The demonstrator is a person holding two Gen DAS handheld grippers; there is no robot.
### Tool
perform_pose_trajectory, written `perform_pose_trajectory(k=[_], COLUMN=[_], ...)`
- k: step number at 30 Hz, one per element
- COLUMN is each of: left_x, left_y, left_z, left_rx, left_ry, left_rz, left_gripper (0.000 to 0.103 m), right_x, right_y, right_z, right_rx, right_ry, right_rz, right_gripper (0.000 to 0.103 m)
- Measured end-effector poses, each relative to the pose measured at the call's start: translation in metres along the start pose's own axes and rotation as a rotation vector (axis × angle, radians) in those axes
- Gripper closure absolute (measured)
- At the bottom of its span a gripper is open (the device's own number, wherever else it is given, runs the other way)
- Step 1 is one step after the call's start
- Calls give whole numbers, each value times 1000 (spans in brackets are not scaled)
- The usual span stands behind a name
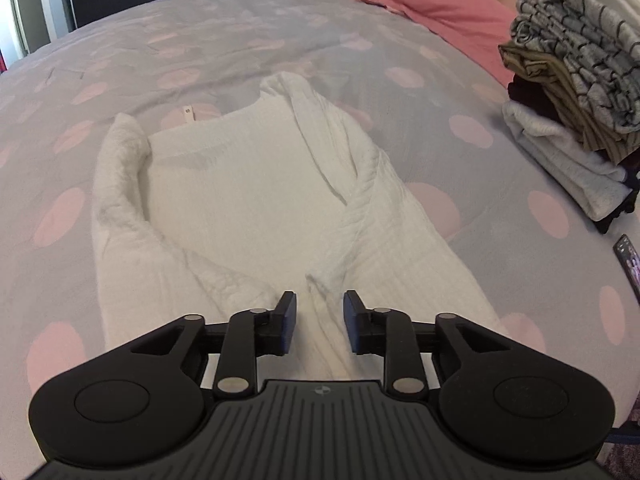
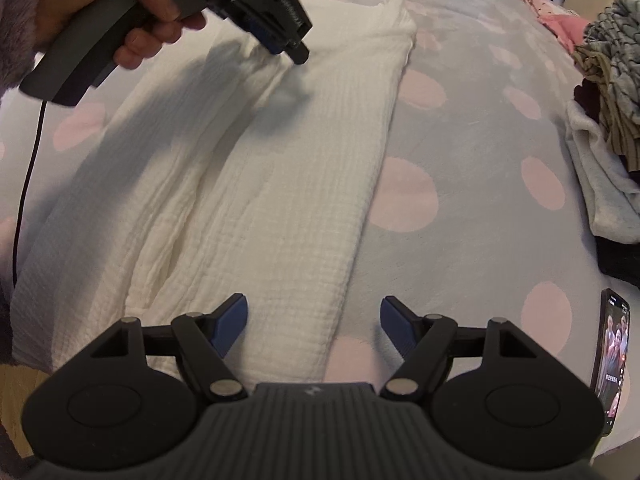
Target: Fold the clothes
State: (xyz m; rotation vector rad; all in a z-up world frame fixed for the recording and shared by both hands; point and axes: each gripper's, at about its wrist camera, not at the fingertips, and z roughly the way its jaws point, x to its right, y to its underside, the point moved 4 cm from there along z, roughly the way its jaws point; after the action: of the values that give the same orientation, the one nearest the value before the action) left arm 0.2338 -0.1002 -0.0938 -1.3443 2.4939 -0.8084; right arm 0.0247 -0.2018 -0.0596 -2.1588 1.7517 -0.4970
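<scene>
A white crinkled garment (image 1: 256, 184) lies on the grey bedspread with pink dots (image 1: 200, 40), both long sides folded in over its middle. My left gripper (image 1: 320, 320) is open and empty, just above the garment's near end where the two folded flaps meet. In the right wrist view the same garment (image 2: 280, 168) runs away from me. My right gripper (image 2: 314, 320) is open and empty, low over the garment's near right edge. The left gripper (image 2: 286, 46) also shows there, held by a hand over the garment's far part.
A stack of folded clothes (image 1: 580, 92) stands at the right on the bed, also in the right wrist view (image 2: 608, 120). A phone (image 2: 612, 356) with a lit screen lies at the right near the bed's edge. A pink pillow (image 1: 448, 12) lies at the far end.
</scene>
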Motion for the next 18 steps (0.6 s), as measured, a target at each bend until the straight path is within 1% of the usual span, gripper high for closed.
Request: perform_pose_trajectory(k=[3, 4, 5, 6, 7, 8, 9, 12, 14, 18], left_x=[7, 10, 13, 17, 20, 25, 30, 43, 51, 69], left_y=[16, 23, 32, 40, 49, 57, 65, 89, 103, 123], left_z=[-18, -24, -30, -36, -41, -45, -49, -59, -61, -57], left_rx=[-39, -51, -62, -75, -87, -98, -101, -107, -113, -131], left_ry=[44, 58, 73, 87, 100, 113, 126, 163, 167, 153], left_rz=[-29, -40, -50, -57, -64, -74, -85, -121, -134, -90], left_gripper=[76, 76, 75, 75, 70, 61, 60, 60, 60, 60], right_x=[0, -1, -2, -2, -2, -2, -1, 2, 4, 10], right_y=[4, 6, 8, 8, 9, 10, 12, 18, 22, 30], right_z=[-7, -10, -12, -14, -15, -18, -19, -17, -17, -18], right_rx=[27, 33, 38, 42, 44, 44, 40, 25, 15, 10], right_ry=[-25, -31, -36, -38, -38, -39, -40, -51, -55, -81], right_rz=[-1, -4, -7, -9, -11, -11, -7, 16, 32, 68], right_gripper=[29, 31, 37, 38, 38, 38, 38, 38, 38, 38])
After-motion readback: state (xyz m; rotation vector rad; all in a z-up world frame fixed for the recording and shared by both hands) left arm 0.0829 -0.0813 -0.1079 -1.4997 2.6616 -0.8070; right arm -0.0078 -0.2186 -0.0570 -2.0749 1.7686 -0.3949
